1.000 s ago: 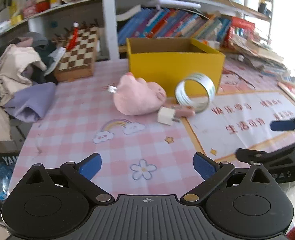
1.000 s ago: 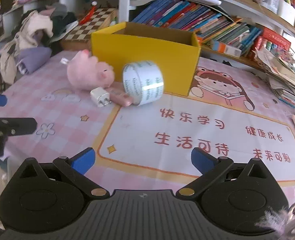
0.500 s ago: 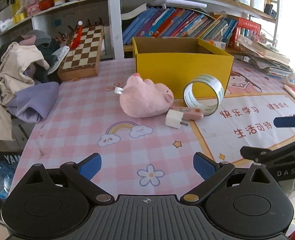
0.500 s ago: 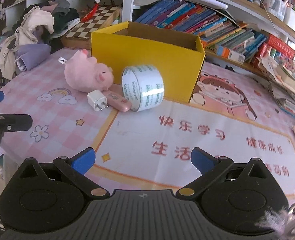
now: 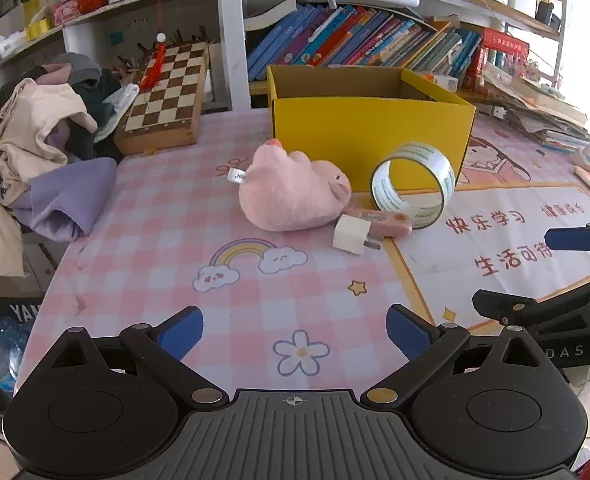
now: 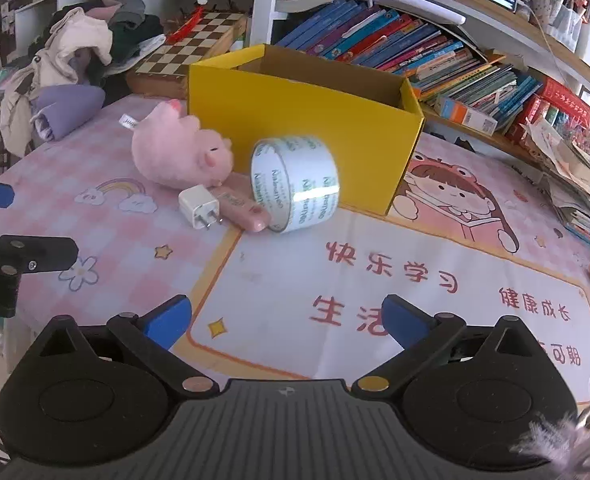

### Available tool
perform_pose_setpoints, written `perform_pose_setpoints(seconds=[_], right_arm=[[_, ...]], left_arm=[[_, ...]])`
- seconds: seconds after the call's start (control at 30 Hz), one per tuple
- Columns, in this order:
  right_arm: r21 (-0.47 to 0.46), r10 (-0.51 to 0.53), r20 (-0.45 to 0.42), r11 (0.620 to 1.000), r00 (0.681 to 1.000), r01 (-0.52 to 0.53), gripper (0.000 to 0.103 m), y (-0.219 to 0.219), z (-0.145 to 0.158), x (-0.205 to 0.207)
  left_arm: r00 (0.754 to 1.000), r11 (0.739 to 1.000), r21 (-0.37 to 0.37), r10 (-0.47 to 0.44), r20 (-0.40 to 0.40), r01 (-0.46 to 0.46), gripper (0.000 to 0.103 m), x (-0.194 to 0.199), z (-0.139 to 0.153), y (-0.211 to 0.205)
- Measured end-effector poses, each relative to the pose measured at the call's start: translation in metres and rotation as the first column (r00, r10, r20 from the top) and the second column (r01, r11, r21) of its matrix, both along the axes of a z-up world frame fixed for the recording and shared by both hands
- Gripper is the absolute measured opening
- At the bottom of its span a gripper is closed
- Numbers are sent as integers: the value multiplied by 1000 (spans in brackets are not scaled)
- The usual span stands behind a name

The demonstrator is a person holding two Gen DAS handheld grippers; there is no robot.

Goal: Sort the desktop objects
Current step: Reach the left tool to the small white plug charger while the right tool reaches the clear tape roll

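- Yellow cardboard box (image 5: 369, 136), open at the top, stands at the back of the pink checked tablecloth (image 5: 167, 240), in front of a shelf of leaning books (image 5: 359, 40).
- Just in front of the box lies a pink plush pig (image 5: 291, 192) on its side, a white label tag at its rear.
- Beside the pig, a roll of clear packing tape (image 6: 295, 182) stands on its edge, close to the box's front wall.
- Between pig and tape lies a flat pink eraser-like bar (image 6: 239, 206); a white plug charger (image 6: 198, 205) lies touching it, prongs pointing away from the pig.
- Left gripper (image 5: 295, 330) hovers over the tablecloth, near the flower print, its blue-padded jaws spread wide and holding nothing.
- Right gripper (image 6: 287, 318) hangs above the white printed mat (image 6: 415, 280) with red characters, likewise spread apart and empty.
- Both grippers are well apart from the four objects.
- At the table's left edge sit a wooden chessboard (image 5: 167, 96) and a heap of clothes (image 5: 43, 140).
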State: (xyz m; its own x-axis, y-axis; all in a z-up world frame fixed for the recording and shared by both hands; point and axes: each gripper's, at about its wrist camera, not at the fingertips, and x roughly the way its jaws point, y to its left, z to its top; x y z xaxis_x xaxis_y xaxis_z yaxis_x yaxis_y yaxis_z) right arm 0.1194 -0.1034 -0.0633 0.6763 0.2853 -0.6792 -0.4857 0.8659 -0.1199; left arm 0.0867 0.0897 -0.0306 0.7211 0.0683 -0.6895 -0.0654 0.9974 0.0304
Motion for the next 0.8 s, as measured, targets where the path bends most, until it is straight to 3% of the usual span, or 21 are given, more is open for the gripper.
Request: perform_pose_setpoints(seconds=[0.17,0.3,0.8], right_arm=[[2,3,-6,1000,1000,-3,100,1,0,5],[7,2,-21,1000,1000,-1,91,0,0,10],[27,19,-18,999,1000,-18,91,5,4,40]], left_arm=[[1000,1000,-1,-17,0,17,99,5,-1,-1],[1000,1000,-1,-29,-7,29,98,10,-4,-2],[999,999,14,-52,-13,52,99,33,-4,-5]])
